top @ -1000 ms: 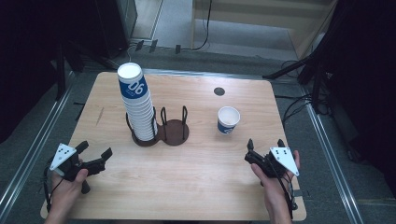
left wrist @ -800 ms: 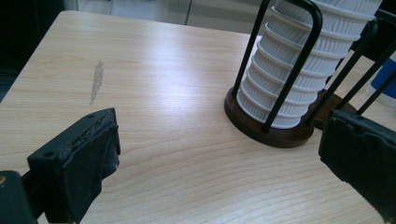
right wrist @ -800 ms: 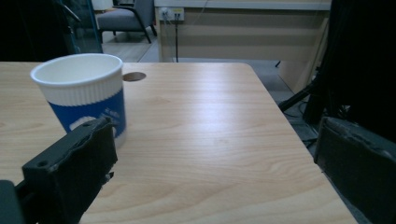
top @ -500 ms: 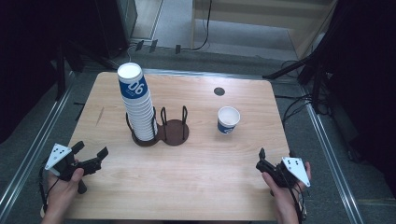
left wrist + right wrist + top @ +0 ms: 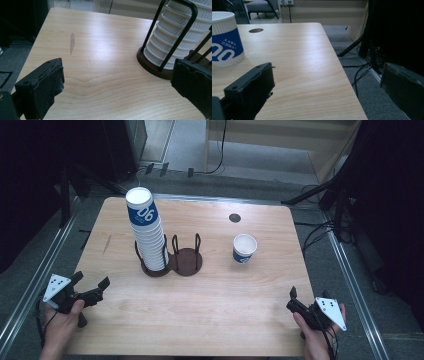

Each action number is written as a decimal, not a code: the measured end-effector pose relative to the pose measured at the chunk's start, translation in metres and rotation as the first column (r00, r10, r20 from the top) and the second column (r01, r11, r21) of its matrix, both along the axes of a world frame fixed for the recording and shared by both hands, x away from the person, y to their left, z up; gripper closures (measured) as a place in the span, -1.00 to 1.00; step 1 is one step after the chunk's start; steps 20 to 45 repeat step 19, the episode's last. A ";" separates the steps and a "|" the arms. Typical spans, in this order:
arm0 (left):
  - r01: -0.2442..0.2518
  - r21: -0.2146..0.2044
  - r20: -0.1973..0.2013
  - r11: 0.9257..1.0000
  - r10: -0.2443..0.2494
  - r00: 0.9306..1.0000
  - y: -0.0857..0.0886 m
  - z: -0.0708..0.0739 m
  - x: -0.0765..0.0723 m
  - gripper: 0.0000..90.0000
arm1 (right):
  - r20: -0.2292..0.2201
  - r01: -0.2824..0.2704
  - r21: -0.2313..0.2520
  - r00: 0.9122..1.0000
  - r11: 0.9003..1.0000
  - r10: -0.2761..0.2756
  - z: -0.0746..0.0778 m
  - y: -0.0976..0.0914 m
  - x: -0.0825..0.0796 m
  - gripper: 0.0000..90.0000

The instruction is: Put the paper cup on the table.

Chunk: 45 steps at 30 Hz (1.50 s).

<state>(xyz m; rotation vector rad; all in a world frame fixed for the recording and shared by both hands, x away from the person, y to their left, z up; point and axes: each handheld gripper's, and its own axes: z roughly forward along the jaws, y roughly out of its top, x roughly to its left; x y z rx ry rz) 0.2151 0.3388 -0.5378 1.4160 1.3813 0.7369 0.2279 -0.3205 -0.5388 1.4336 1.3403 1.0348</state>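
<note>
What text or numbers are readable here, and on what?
"06": large white digits on the blue band of the top cup of the cup stack.
"00": the part that shows of the white print on the blue band of the single cup.
Small white line above it on the single cup: too blurred to read.

Bare table front (image 5: 200, 320) seems passable; cup stack (image 5: 148, 232), single cup (image 5: 244, 248) stand midway

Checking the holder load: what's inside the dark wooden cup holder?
The left ring of the cup holder holds a tall stack of white ribbed paper cups, topped by a blue-banded one. The right ring is empty. The stack covers the base beneath it.
</note>
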 end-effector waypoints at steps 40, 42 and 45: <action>-0.002 0.008 -0.012 1.000 0.002 1.000 0.002 -0.002 0.002 -1.00 | -0.012 0.020 0.020 1.000 1.000 -0.020 -0.003 -0.008 -0.002 -1.00; -0.002 0.008 -0.012 1.000 0.002 1.000 0.002 -0.002 0.002 -1.00 | -0.012 0.020 0.020 1.000 1.000 -0.020 -0.003 -0.008 -0.002 -1.00; -0.002 0.008 -0.012 1.000 0.002 1.000 0.002 -0.002 0.002 -1.00 | -0.012 0.020 0.020 1.000 1.000 -0.020 -0.003 -0.008 -0.002 -1.00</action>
